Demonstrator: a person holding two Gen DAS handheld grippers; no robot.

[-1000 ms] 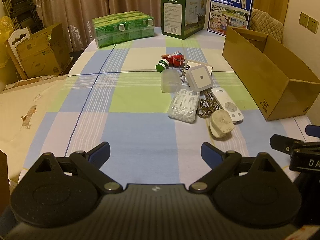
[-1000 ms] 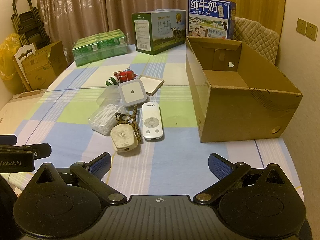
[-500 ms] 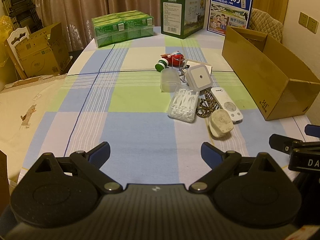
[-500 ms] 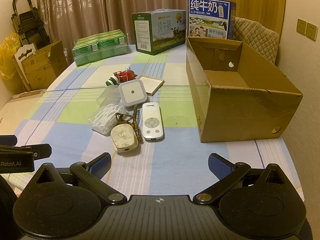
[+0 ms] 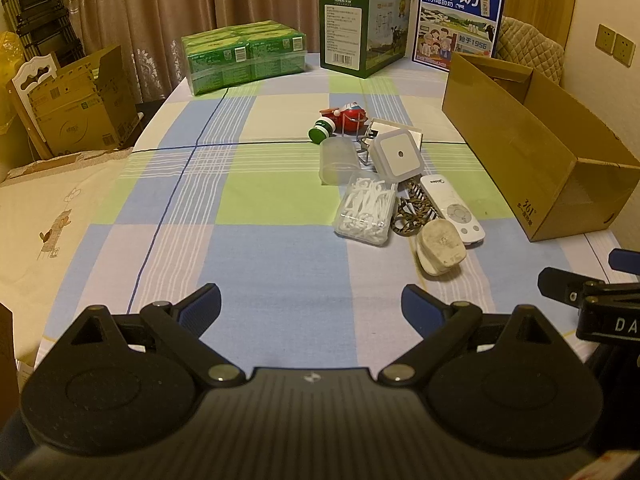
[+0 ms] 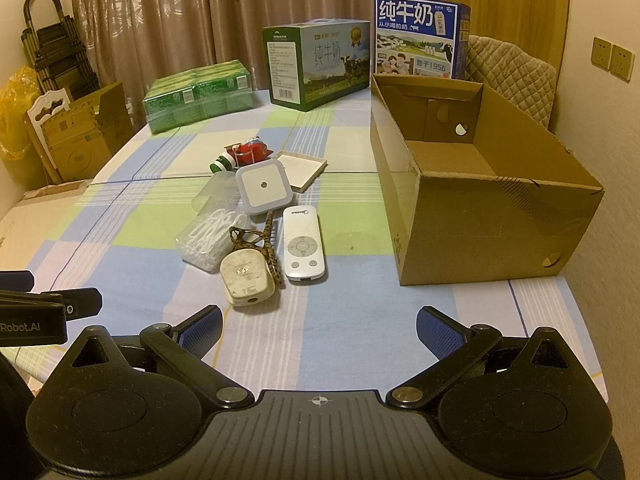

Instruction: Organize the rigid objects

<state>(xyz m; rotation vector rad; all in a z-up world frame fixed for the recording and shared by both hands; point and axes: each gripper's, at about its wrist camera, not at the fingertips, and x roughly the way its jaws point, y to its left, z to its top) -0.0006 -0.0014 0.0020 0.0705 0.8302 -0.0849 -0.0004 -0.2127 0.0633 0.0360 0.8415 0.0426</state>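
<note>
The desk (image 6: 344, 344), covered in a blue, green and cream checked cloth, carries everything. Largest on it is the open brown cardboard box (image 6: 492, 216), at the right side, its long axis running away from the cameras. The right wrist view looks down into its bare interior; the left wrist view shows only its outer left wall (image 5: 516, 160) and near end.

Left of the box lies a cluster of small items. The white oval-ended remote control (image 6: 303, 243) lies flat, lengthwise away from the cameras, its logo end at the far end. Beside it sits the clear plastic box of white floss picks (image 5: 366, 212), also lengthwise. The square white night light (image 6: 264, 187) leans up, face toward the cameras. The scuffed white plug adapter (image 6: 245, 277) is nearest. Only the right wrist view shows the shallow white tray (image 6: 301, 169) fully.

The left claw (image 5: 311, 305) and right claw (image 6: 319, 327) both hover over the near edge, spread wide, holding nothing.
</note>
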